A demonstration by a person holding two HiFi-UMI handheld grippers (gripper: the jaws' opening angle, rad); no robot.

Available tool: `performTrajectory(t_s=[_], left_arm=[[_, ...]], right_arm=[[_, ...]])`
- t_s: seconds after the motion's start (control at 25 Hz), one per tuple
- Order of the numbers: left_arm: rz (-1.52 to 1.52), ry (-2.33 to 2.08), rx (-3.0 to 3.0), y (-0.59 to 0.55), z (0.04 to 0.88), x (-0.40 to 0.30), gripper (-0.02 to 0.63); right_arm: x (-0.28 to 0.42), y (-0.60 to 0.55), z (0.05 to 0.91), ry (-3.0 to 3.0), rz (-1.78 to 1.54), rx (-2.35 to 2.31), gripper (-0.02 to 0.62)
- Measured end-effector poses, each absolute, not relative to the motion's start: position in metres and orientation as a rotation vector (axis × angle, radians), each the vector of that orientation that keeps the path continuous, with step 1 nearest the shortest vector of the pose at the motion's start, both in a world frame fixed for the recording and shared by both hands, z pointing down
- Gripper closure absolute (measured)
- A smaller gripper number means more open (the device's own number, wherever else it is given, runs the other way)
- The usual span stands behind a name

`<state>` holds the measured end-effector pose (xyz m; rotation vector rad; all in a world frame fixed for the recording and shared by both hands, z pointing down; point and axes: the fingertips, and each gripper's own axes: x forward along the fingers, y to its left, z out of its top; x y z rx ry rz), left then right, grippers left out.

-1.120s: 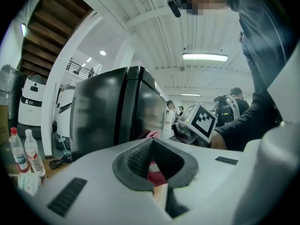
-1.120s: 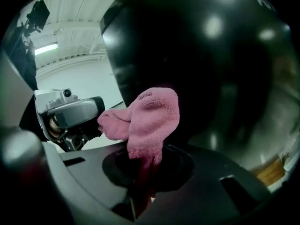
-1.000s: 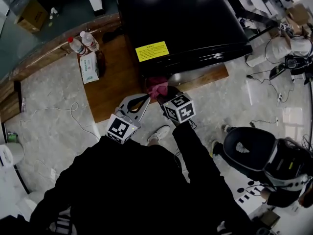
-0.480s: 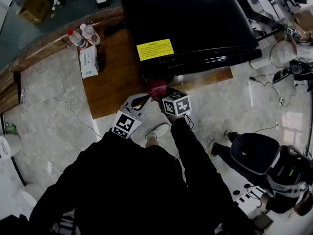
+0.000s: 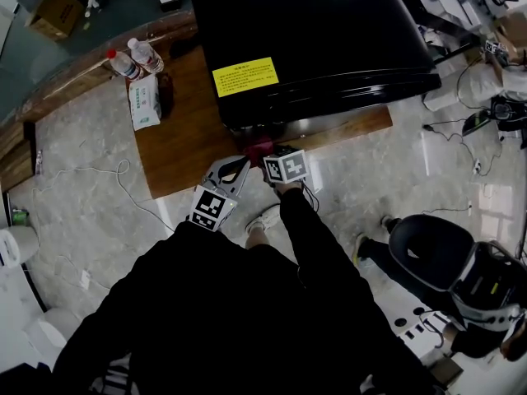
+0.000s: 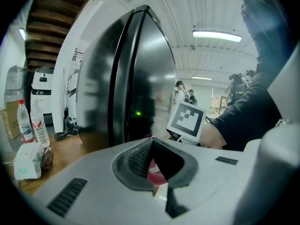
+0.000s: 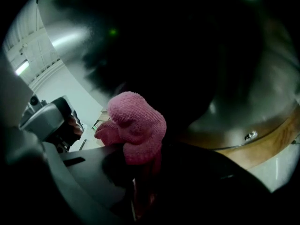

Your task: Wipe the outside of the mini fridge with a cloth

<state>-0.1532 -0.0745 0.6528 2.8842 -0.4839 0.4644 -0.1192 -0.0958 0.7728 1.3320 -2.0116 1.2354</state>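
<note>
The black mini fridge point(image 5: 313, 31) stands on a wooden platform point(image 5: 185, 138), with a yellow label point(image 5: 244, 76) on its top. My right gripper point(image 5: 265, 151) is shut on a bunched pink cloth point(image 7: 136, 125) and holds it against the fridge's glossy lower front point(image 7: 197, 60). The cloth shows as a pink patch point(image 5: 260, 146) under the fridge edge in the head view. My left gripper point(image 5: 233, 168) hangs just left of the right one, jaws shut with nothing between them; the fridge door point(image 6: 140, 78) rises ahead of it.
Two water bottles point(image 5: 132, 58) and a tissue pack point(image 5: 145, 101) sit on the platform's left part. Cables point(image 5: 99, 175) trail over the marble floor. A black office chair point(image 5: 432, 249) stands at the right. My shoe point(image 5: 265, 219) is below the grippers.
The right gripper with the cloth has moved up and left, closer under the fridge's front edge. The left gripper has stayed beside it.
</note>
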Motion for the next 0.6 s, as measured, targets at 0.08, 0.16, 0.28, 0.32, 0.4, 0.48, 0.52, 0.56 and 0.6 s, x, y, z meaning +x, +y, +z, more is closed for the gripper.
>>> performTrajectory(t_s=[0.08, 0.16, 0.28, 0.32, 0.4, 0.48, 0.52, 0.56, 0.6], left_arm=[[0.46, -0.499, 2.879, -0.071, 0.65, -0.151, 0.6], [0.452, -0.51, 2.871, -0.067, 0.645, -0.146, 0.6], [0.427, -0.518, 2.87, -0.059, 0.632, -0.137, 0.6], [0.416, -0.513, 2.874, -0.055, 0.625, -0.132, 0.6], [0.382, -0.489, 2.895, -0.046, 0.609, -0.119, 0.6], [0.324, -0.47, 2.911, -0.038, 0.589, -0.102, 0.6], [0.289, -0.465, 2.914, -0.035, 0.578, -0.094, 0.6], [0.253, -0.461, 2.918, -0.032, 0.566, -0.086, 0.6], [0.216, -0.457, 2.924, -0.03, 0.554, -0.077, 0.6]], right_arm=[[-0.117, -0.091, 0.775, -2.019, 1.207, 1.304, 0.538], [-0.113, -0.084, 0.767, -2.043, 1.165, 1.28, 0.538], [-0.097, -0.069, 0.74, -2.093, 1.097, 1.312, 0.538], [-0.089, -0.064, 0.727, -2.111, 1.072, 1.344, 0.538], [-0.069, -0.052, 0.697, -2.146, 1.001, 1.433, 0.538], [-0.045, -0.042, 0.662, -2.176, 0.902, 1.536, 0.538], [-0.031, -0.038, 0.643, -2.194, 0.849, 1.592, 0.538], [-0.017, -0.034, 0.622, -2.213, 0.797, 1.652, 0.538], [-0.003, -0.03, 0.601, -2.233, 0.744, 1.714, 0.538]])
